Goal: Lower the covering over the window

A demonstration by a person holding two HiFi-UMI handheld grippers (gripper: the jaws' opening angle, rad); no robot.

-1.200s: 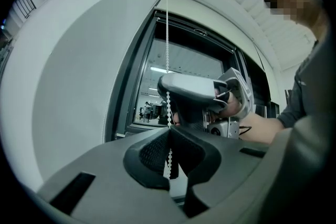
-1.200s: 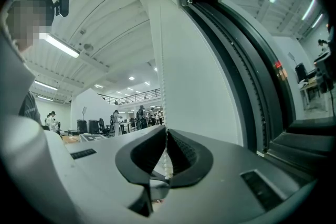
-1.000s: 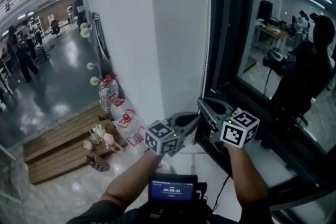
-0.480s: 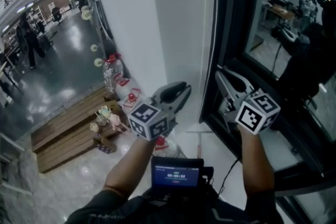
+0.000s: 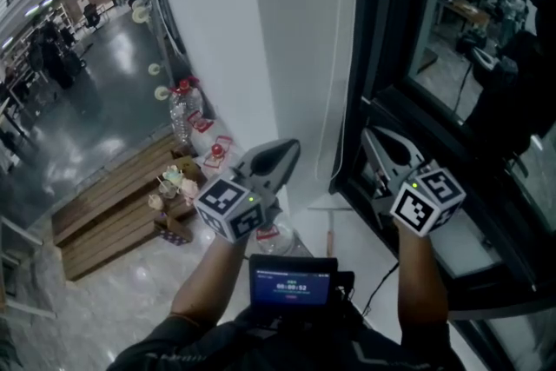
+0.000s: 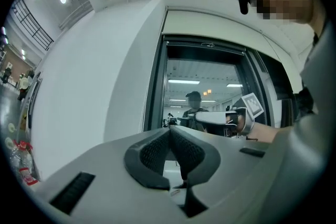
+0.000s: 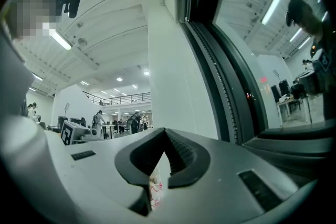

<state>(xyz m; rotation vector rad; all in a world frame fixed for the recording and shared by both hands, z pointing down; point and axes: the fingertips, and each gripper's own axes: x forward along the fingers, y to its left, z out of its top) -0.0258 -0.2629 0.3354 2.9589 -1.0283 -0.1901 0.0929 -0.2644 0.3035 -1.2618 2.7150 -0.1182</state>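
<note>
The window [image 5: 473,30] has a dark frame [image 5: 373,39] beside a white pillar [image 5: 295,30]. Its glass is bare and mirrors the person; no covering shows over it. A thin bead cord [image 5: 334,56] hangs along the frame's left edge and also shows as a bead cord [image 7: 218,78] in the right gripper view. My left gripper [image 5: 293,147] is out in front of the pillar, left of the cord. Its jaws have just been closing and its tips [image 6: 169,128] meet on nothing. My right gripper [image 5: 370,135] sits before the lower frame. Its jaws have also just been closing, with tips [image 7: 164,131] together and empty.
Wooden pallets [image 5: 113,221] lie on the floor at the left with cups and small things on them. Bottles [image 5: 178,122] stand at the pillar's foot. A small screen [image 5: 293,281] sits at my chest, and a cable [image 5: 378,295] runs below it. People [image 5: 52,56] stand far off in the hall.
Both grippers were close together at the frame's edge by the cord. They have drawn apart: the left has swung left, away from the window, and the right has shifted a little right.
</note>
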